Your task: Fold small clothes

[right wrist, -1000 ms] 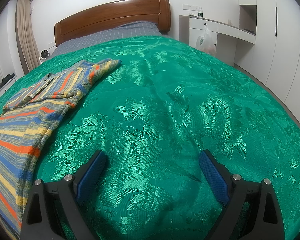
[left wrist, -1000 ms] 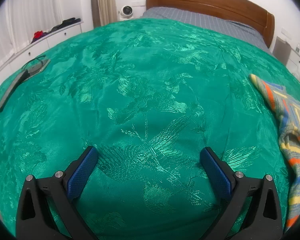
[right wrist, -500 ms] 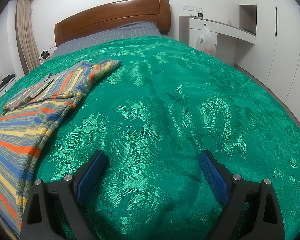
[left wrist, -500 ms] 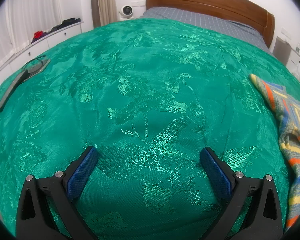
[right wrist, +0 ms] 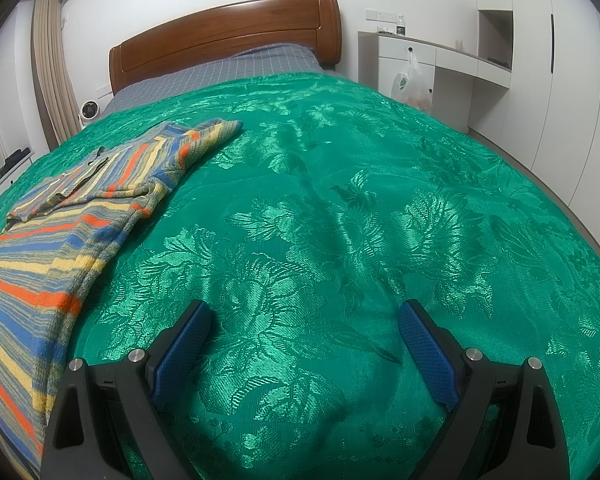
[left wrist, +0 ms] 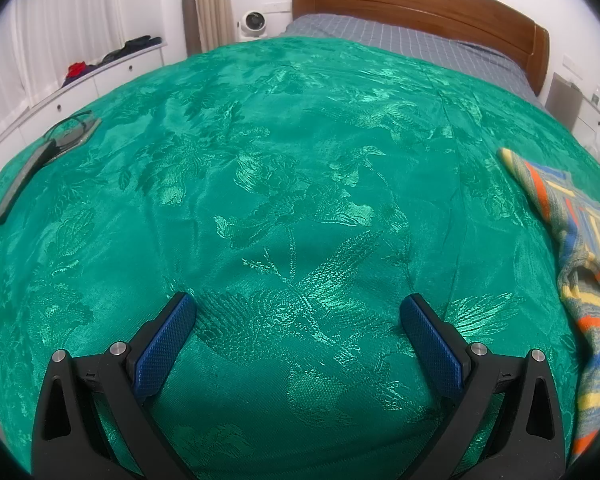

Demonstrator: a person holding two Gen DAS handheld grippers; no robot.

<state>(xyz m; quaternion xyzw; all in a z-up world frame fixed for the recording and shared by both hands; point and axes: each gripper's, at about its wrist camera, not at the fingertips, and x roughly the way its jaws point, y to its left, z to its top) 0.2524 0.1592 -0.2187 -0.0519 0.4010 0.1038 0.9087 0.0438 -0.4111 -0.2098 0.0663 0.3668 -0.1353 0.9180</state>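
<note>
A striped knitted sweater (right wrist: 72,216) is lying flat on the bed's shiny green cover (right wrist: 320,208). The left claw (left wrist: 298,312) and right claw (right wrist: 304,318) are hovering released, possibly touching the cover.

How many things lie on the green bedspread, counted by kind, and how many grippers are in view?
Striped garment: 1
Long grey flat object with a black cord near the bedspread's left edge: 1
Grippers: 2, left gripper and right gripper, both open and empty
Total: 4
</note>
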